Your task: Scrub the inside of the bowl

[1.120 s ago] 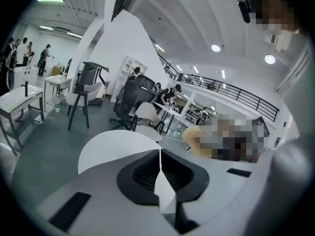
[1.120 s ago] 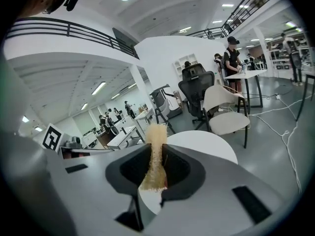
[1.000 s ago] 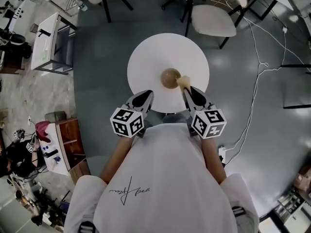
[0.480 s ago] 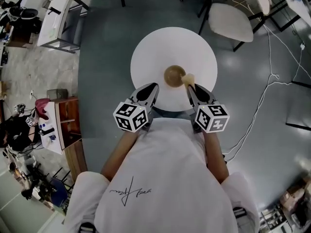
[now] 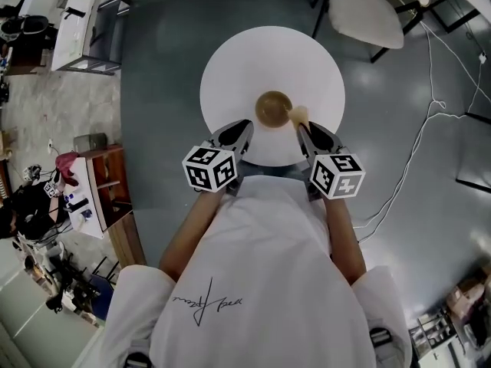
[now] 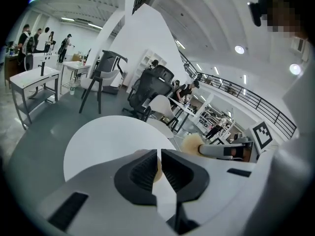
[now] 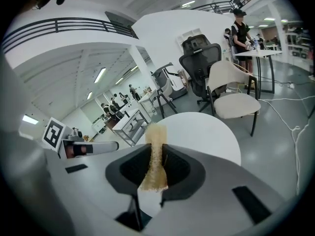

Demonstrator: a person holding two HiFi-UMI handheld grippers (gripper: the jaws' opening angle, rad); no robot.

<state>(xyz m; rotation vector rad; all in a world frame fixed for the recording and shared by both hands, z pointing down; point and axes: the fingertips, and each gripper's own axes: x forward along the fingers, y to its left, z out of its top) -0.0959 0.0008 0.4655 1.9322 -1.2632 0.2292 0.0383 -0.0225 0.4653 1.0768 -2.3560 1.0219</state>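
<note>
My right gripper (image 7: 157, 151) is clamped on a tan fibrous sponge (image 7: 155, 134), the pads pinching its lower half while the frayed top sticks out past the tips. My left gripper (image 6: 158, 154) has its jaws closed to a hairline with nothing gripped, and only a sliver of the wooden bowl (image 5: 273, 107) shows through that gap. The bowl sits upright near the middle of the round white table (image 5: 230, 60). In the head view the sponge lies just beside its right rim, not inside it, and I cannot tell whether the two touch. The step, as I judge it, is to get the sponge into the bowl. To do it well I would lift the tip over the rim and press the free end against the inner wall. Then I would sweep in circles with light pressure, since nothing is steadying the bowl and a hard push could skid it. Opening the left jaws and bracing the left rim would help. Both grippers slope down and forward over the near table edge, marker cubes upward. My forearms run alongside my torso, the left tips short of the bowl and the right ones close by it.
</note>
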